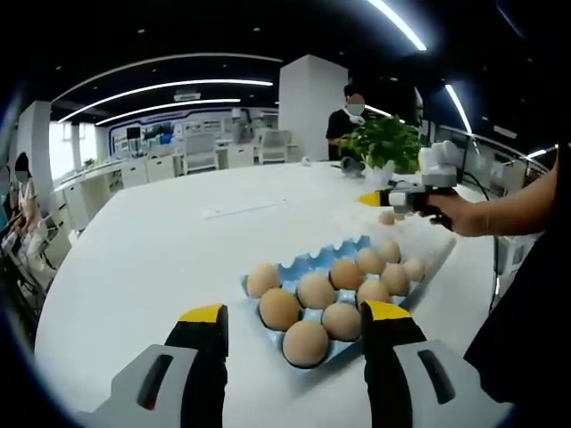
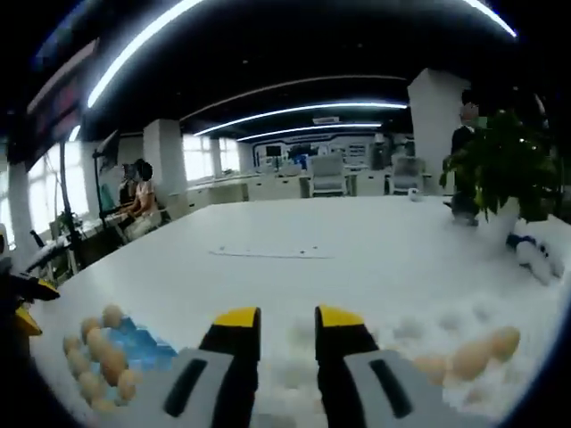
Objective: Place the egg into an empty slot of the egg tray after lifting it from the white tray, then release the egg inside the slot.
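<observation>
The blue egg tray lies on the white table, holding several brown eggs, with bare blue slots along its far edge. My left gripper hovers open over the tray's near end, nothing between its jaws. Beyond it, a hand holds my right gripper over the white tray, just above an egg. In the right gripper view, my right gripper stands open with a narrow empty gap above the white tray. Brown eggs lie to its right, the blue egg tray to its left.
A potted plant stands at the table's far side, with a person behind it. A thin white strip lies mid-table. The person's arm reaches in from the right. Seated people are beyond the table's left.
</observation>
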The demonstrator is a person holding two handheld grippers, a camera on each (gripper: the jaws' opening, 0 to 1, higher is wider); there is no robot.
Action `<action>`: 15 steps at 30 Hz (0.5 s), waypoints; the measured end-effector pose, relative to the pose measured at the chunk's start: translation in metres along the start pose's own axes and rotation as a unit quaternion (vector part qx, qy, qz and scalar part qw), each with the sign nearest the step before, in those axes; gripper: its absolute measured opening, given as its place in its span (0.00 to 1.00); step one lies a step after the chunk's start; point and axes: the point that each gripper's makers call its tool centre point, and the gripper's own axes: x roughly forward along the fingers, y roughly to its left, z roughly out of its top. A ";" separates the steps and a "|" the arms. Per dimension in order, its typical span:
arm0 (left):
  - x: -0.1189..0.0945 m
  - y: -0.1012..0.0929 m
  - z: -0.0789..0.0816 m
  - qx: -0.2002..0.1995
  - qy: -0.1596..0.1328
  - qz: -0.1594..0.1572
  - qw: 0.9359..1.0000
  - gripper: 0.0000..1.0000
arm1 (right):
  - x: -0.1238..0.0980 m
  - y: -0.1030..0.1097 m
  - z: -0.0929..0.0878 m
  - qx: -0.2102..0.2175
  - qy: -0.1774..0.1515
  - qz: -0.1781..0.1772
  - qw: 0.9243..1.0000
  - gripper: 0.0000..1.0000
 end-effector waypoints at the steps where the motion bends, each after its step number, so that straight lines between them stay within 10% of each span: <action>1: 0.000 0.000 0.000 0.000 0.000 0.000 1.000 0.61 | -0.001 -0.005 -0.002 -0.002 0.001 -0.005 1.000 0.22; 15: 0.000 0.000 0.000 0.001 0.002 -0.001 1.000 0.60 | -0.006 -0.027 -0.039 0.020 0.053 -0.029 0.998 0.24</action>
